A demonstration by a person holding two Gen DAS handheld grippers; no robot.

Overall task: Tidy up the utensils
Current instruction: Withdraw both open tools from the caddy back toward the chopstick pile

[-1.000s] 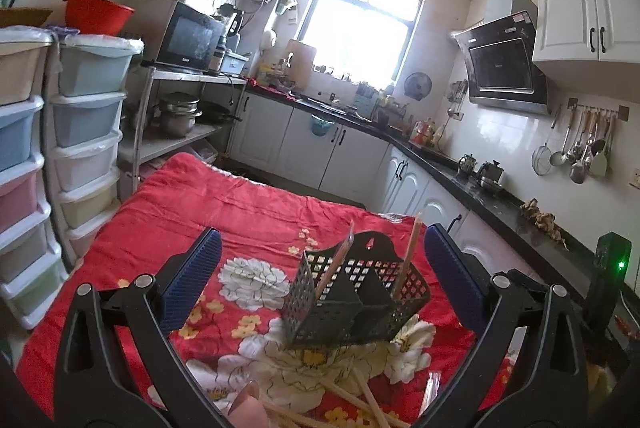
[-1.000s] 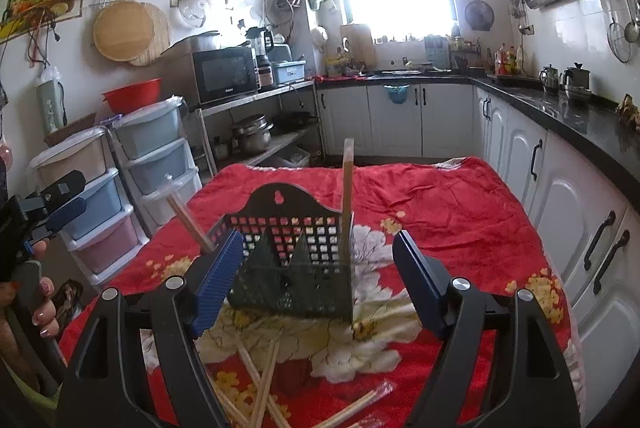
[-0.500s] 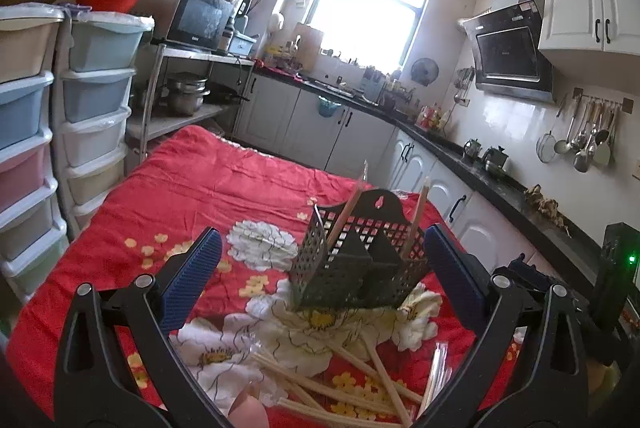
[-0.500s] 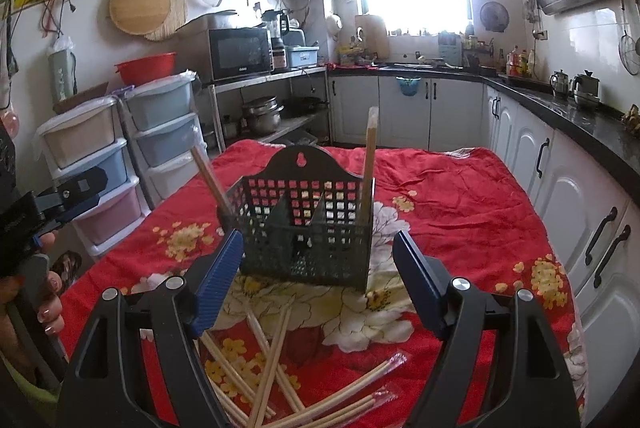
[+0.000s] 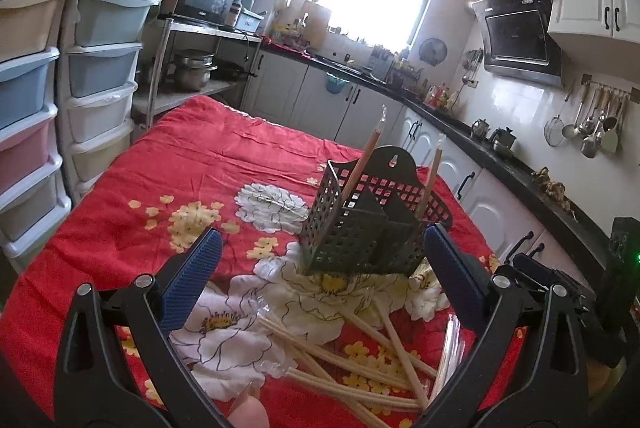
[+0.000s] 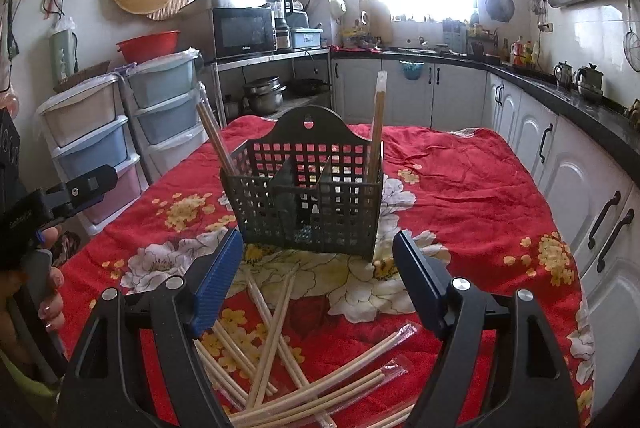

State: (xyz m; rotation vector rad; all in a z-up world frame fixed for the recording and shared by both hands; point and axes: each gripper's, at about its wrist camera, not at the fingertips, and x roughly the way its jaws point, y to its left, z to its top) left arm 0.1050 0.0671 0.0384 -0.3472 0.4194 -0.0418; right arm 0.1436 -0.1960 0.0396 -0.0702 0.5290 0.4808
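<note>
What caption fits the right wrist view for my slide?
Open right gripper hovers over loose wrapped chopsticks before a black basket holding two chopstick pairs.

The loose chopsticks point(image 6: 280, 360) run off the bottom edge, ends unseen.

Basket point(image 6: 308, 204) ahead; chopsticks point(image 6: 276, 344) strewn beneath jaws

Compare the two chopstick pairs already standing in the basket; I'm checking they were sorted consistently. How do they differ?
In the right wrist view, the left pair sits in the black basket's left compartment and leans outward; the right pair stands in the right compartment, nearly upright against the corner. Both look like pale, wrapped chopsticks, rising above the rim.
</note>
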